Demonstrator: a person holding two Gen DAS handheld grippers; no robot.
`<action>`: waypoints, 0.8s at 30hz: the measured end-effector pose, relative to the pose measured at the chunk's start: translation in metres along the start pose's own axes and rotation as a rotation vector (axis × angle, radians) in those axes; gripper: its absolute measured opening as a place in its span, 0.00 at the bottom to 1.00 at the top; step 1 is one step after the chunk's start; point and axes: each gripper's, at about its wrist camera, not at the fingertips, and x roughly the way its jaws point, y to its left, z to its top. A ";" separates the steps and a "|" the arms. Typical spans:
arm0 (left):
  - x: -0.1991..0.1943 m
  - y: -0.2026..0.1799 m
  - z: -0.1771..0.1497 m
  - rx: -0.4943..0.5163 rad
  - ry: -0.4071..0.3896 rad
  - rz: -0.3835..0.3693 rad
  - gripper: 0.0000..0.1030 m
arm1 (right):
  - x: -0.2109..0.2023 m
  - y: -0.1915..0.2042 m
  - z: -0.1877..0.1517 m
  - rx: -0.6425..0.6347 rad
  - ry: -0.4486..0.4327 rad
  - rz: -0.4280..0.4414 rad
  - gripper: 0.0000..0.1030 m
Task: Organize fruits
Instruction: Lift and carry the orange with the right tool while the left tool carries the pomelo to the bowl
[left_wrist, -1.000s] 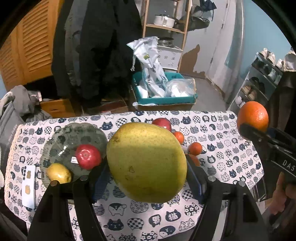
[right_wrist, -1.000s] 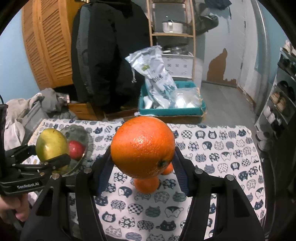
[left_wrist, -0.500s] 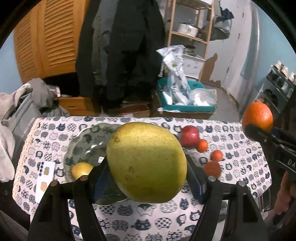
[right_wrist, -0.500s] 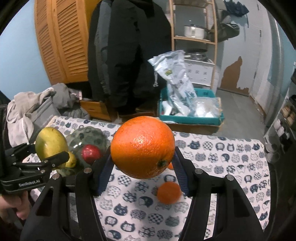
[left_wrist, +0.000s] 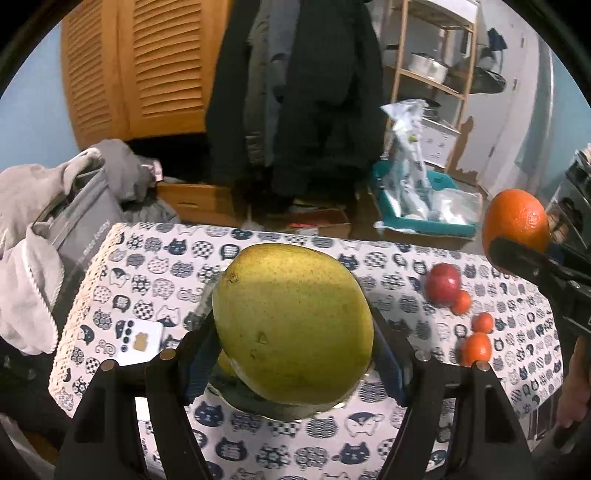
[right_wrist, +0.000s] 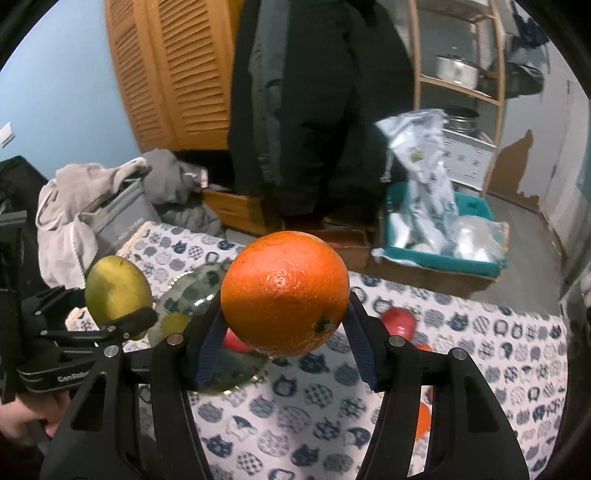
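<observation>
The worktop with its cat-print cloth (left_wrist: 155, 280) bears a dark glass plate (right_wrist: 192, 291) beneath the fingers, a white card (left_wrist: 142, 341) left, red apple (left_wrist: 443, 284) and small oranges (left_wrist: 476, 347) right.

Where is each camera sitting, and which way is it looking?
Left wrist view: sits on the left gripper, looks forward and down over the cat-print table; its fingers clamp a big yellow-green fruit.
Right wrist view: sits on the right gripper, faces the same table; its fingers clamp the orange, and a hand holds the other gripper at left.
Shared: both fruits, the glass bowl, a red apple, and each other's gripper.
</observation>
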 end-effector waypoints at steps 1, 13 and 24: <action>0.003 0.005 0.001 -0.007 0.004 0.004 0.74 | 0.006 0.005 0.003 -0.008 0.007 0.008 0.59; 0.068 0.044 0.005 -0.075 0.110 0.042 0.74 | 0.089 0.029 0.021 0.004 0.122 0.107 0.59; 0.131 0.058 0.005 -0.124 0.216 0.046 0.74 | 0.157 0.031 0.011 -0.001 0.231 0.136 0.59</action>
